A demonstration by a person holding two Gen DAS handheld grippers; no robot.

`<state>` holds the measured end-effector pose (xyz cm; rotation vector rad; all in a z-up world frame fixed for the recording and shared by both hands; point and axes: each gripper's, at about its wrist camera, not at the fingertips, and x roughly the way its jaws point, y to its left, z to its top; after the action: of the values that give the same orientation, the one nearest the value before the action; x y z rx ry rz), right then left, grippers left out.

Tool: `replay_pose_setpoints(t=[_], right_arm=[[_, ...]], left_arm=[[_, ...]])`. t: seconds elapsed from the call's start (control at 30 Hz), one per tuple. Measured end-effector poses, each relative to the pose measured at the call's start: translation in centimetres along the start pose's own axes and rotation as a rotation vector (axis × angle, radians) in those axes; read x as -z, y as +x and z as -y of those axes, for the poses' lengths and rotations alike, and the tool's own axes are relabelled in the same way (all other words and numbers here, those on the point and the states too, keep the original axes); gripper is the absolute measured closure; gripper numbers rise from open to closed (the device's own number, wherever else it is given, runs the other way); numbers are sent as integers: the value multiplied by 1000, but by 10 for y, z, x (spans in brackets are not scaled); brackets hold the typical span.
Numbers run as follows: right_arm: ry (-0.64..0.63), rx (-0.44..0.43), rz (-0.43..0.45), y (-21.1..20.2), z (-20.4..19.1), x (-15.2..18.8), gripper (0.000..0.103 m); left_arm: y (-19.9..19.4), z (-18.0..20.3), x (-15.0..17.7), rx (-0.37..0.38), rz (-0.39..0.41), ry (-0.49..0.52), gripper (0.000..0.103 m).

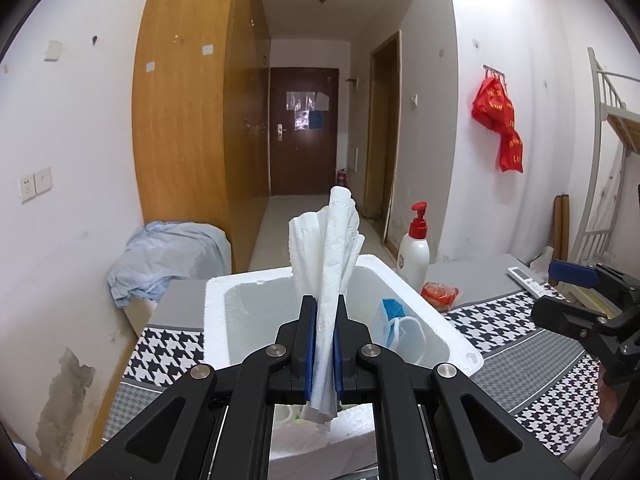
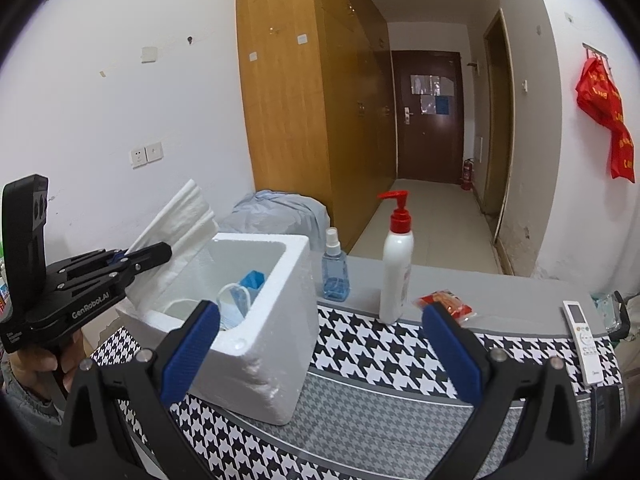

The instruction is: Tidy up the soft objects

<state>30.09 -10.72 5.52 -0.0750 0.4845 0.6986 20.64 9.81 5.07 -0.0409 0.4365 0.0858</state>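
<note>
Right wrist: pump bottle (image 2: 396,276) beside foam box (image 2: 256,344).

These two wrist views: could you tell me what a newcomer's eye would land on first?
Probably the white tissue pinched upright in the shut left gripper, just above the open white foam box on the houndstooth cloth. Next, the red-capped pump bottle right of the box, framed by the open right gripper.

Crumpled white tissue (image 1: 325,280) above foam box (image 1: 460,344)
</note>
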Motion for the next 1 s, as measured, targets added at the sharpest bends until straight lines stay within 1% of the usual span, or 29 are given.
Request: replay_pose_setpoints(t=[0.4, 0.43, 0.5, 0.53, 0.57, 0.6, 0.63, 0.67, 1.0], right_arm=[[17, 12, 8, -7, 12, 3, 1], [18, 13, 8, -7, 12, 3, 1], [22, 16, 8, -8, 13, 4, 1], [24, 17, 9, -8, 13, 4, 1], [24, 17, 10, -8, 14, 4, 1], [24, 18, 12, -9, 14, 4, 1], [25, 18, 13, -9, 14, 4, 1], [26, 18, 14, -10, 14, 4, 1], [28, 25, 31, -21, 11, 8, 1]], left_arm=[[13, 7, -2, -9, -23, 9, 95], [15, 7, -2, -11, -29, 6, 92], [16, 8, -2, -26, -32, 13, 72], [16, 8, -2, -36, -30, 17, 45], [15, 7, -1, -38, -23, 11, 24], [13, 6, 0, -44, -12, 2, 17], [10, 4, 0, -57, 2, -10, 8], [9, 4, 0, -67, 10, -12, 3], [-14, 4, 4, -50, 48, -21, 1]])
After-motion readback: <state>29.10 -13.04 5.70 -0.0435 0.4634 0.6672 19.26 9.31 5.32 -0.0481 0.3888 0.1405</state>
